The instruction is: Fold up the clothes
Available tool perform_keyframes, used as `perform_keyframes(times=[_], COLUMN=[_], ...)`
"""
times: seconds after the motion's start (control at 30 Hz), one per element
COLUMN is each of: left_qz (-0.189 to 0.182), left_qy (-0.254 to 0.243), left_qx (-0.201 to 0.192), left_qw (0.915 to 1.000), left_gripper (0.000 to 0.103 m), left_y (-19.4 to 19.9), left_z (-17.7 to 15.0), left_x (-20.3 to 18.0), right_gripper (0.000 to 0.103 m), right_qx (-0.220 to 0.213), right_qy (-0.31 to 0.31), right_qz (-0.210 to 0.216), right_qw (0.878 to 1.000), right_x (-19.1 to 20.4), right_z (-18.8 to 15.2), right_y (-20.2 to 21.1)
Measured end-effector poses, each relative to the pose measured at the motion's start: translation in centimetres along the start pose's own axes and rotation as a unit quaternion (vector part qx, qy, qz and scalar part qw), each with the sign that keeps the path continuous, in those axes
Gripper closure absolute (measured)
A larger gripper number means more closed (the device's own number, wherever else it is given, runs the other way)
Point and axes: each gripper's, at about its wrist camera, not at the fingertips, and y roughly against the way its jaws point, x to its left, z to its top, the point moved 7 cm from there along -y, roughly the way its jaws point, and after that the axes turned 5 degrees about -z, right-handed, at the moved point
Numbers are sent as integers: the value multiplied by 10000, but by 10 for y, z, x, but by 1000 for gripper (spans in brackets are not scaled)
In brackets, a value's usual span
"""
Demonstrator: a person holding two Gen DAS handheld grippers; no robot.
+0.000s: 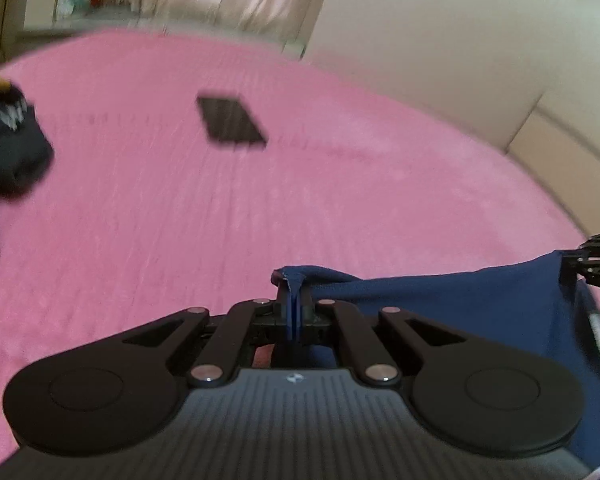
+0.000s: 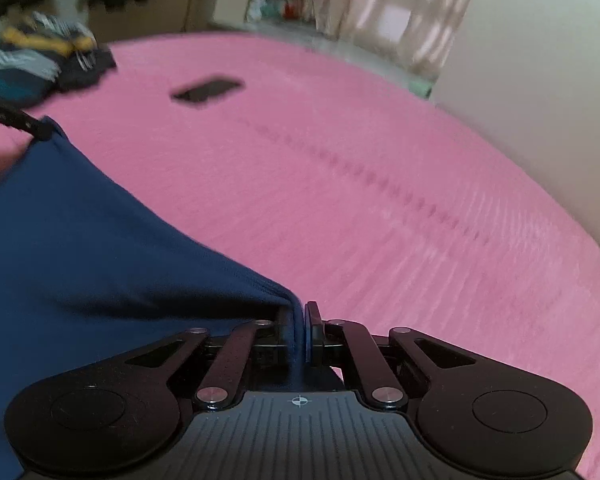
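Observation:
A navy blue garment (image 1: 460, 300) is stretched between my two grippers above a pink bed cover (image 1: 180, 220). My left gripper (image 1: 294, 300) is shut on one corner of it, with the cloth's edge poking up between the fingers. In the left wrist view the right gripper (image 1: 592, 260) holds the far corner at the right edge. In the right wrist view the garment (image 2: 80, 240) fills the lower left, and my right gripper (image 2: 300, 316) pinches a bunched corner with its jaws slightly apart around the cloth. The left gripper (image 2: 36, 128) grips the far corner at the upper left.
A flat black rectangular object (image 1: 232, 122) (image 2: 208, 90) lies on the bed cover farther out. A pile of dark, striped and yellow clothes (image 1: 12, 148) (image 2: 40, 60) sits at the bed's left edge. A pale wall (image 1: 460, 60) borders the right side; curtains and shelves stand behind.

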Motion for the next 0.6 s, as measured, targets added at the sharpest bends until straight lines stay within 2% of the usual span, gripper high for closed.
perform_keyframes(times=[0.03,0.07,0.1,0.2,0.3,0.4,0.53,0.6], left_qz=[27,36,44,244,571,739,551,310], left_qy=[41,55,69,-22,-285,-490,-1158,-1650], left_qx=[116,143,138,36,-33,-151,-178,-68], left_qw=[9999,9999,9999,9997,9980,9959,9916,9858], left_gripper=[102,100,98,94,94,94,92,85], left_y=[-8,-12,-14,2,28,61,98,106], left_z=[-3,-5,-5,-4,-8,-10,-28,-46], left_x=[4,6,8,10,10,0,-47,-90], right_gripper=[63,47,43,43,43,43,43,43], right_qx=[88,86,-25,-195,-372,-394,-178,-168], right_qy=[-24,-89,-225,-901,-1503,-1814,-2298,-2744], right_qz=[-93,-255,-399,-435,-491,-507,-613,-726], right_qw=[9999,9996,9989,9948,9867,9813,9711,9587], right_x=[1,-2,-7,-29,-44,-50,-49,-50], right_z=[-6,-12,-17,-31,-56,-90,-154,-188], right_y=[-9,-12,-6,25,81,142,203,231])
